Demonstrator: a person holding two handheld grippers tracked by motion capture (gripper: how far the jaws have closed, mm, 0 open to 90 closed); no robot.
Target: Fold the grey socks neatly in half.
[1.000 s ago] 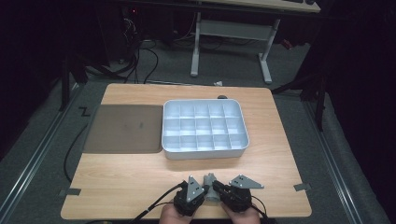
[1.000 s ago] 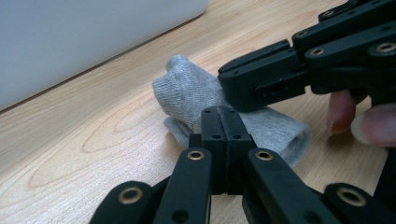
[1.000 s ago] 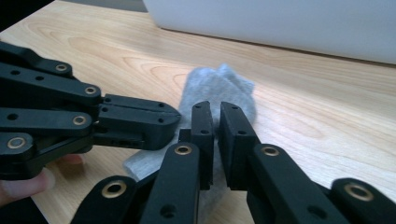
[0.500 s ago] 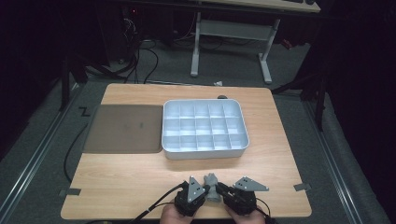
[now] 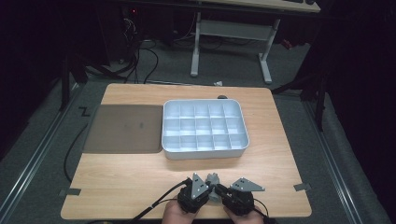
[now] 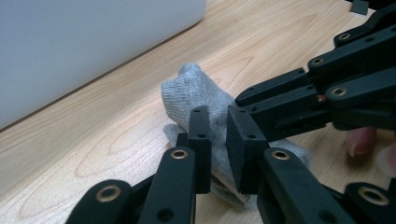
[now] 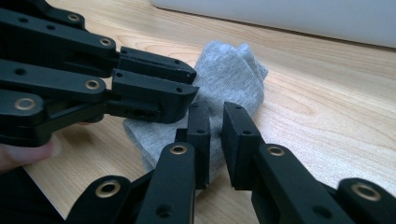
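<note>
Pinching one grey sock (image 6: 205,100) from both sides: left gripper (image 6: 218,140) and right gripper (image 7: 215,140) each clamped on its fabric, near table (image 5: 140,182) front edge before tray (image 5: 204,128), probably to stretch or fold.

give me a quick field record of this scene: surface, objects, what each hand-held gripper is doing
surface: wooden table
tray: pale divided tray, compartments look empty
mat: dark mat touching the tray's left side
cloth: grey cloth bunched near the table's front edge
left hand-held gripper: jaws closed on the cloth
right hand-held gripper: jaws closed on the same cloth
hands: both at the bottom edge of the high view
</note>
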